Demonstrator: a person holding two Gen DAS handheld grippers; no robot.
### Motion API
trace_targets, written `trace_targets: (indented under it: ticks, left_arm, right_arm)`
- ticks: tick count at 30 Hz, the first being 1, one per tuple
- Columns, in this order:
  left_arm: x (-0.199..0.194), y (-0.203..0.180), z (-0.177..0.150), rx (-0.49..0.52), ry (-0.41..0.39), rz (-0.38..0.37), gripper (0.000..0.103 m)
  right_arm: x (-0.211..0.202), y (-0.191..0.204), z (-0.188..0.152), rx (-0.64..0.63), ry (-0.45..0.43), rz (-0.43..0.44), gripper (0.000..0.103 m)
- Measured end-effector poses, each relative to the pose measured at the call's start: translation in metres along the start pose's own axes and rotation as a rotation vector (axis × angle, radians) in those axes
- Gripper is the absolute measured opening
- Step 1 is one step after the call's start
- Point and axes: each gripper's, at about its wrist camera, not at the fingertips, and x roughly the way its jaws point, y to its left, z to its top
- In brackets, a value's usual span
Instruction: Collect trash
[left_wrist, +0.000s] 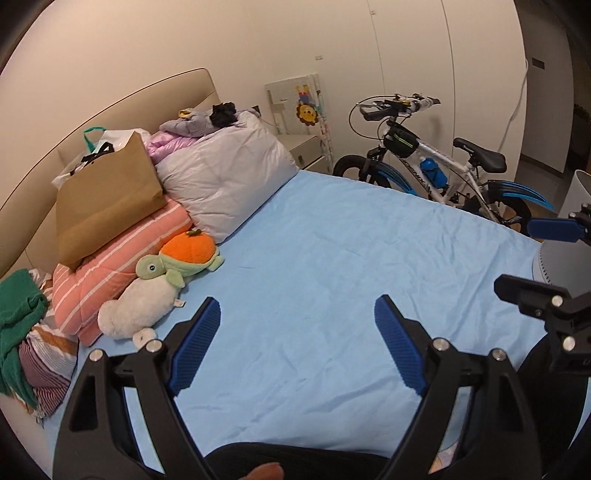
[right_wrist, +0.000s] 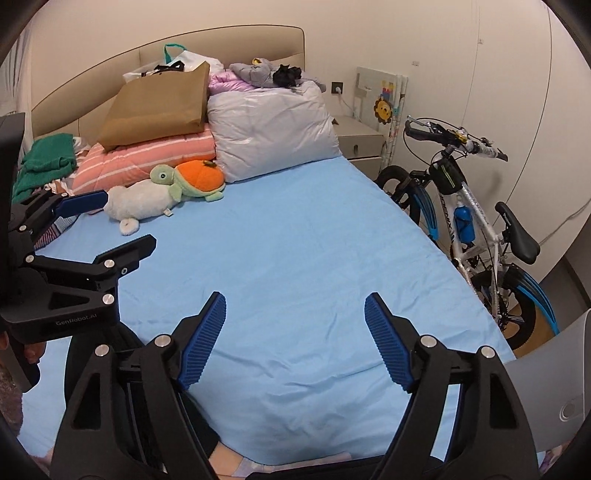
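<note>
Tongs are both released: our left tongs (left_wrist: 297, 347) and right tongs (right_wrist: 295, 341) hover side by side, with ribbed blue pads wide apart, over the smooth light-blue sheet of the bed (left_wrist: 332, 258), and they grasp nothing. We cannot tell any clear piece of trash on the sheet; the nearest candidate is the stiff brown paper bag (left_wrist: 107, 203), well apart from the tongs at the headboard side, leaning on a striped pink quilt (left_wrist: 122, 258). Beside it lie a soft turtle plush (left_wrist: 181, 258) and a puffy grey pillow (left_wrist: 221, 181). A bicycle (left_wrist: 443, 173) stands beyond the bed.
</note>
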Motion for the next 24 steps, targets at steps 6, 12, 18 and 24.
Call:
trace_targets:
  ticks: [6, 12, 18, 24]
  left_arm:
    - [-0.007, 0.018, -0.005, -0.068, 0.027, -0.002, 0.085]
    - [-0.012, 0.025, 0.000, -0.094, 0.028, 0.004, 0.087]
    - [-0.020, 0.030, 0.003, -0.121, 0.024, 0.021, 0.088]
    - [-0.024, 0.032, 0.004, -0.130, 0.021, 0.041, 0.089]
  right_arm:
    - [0.002, 0.024, 0.004, -0.009, 0.017, -0.016, 0.088]
    - [0.000, 0.036, 0.012, -0.003, -0.009, -0.029, 0.095]
    - [0.001, 0.038, 0.016, 0.009, -0.019, -0.020, 0.095]
    - [0.003, 0.040, 0.015, 0.014, -0.019, -0.013, 0.095]
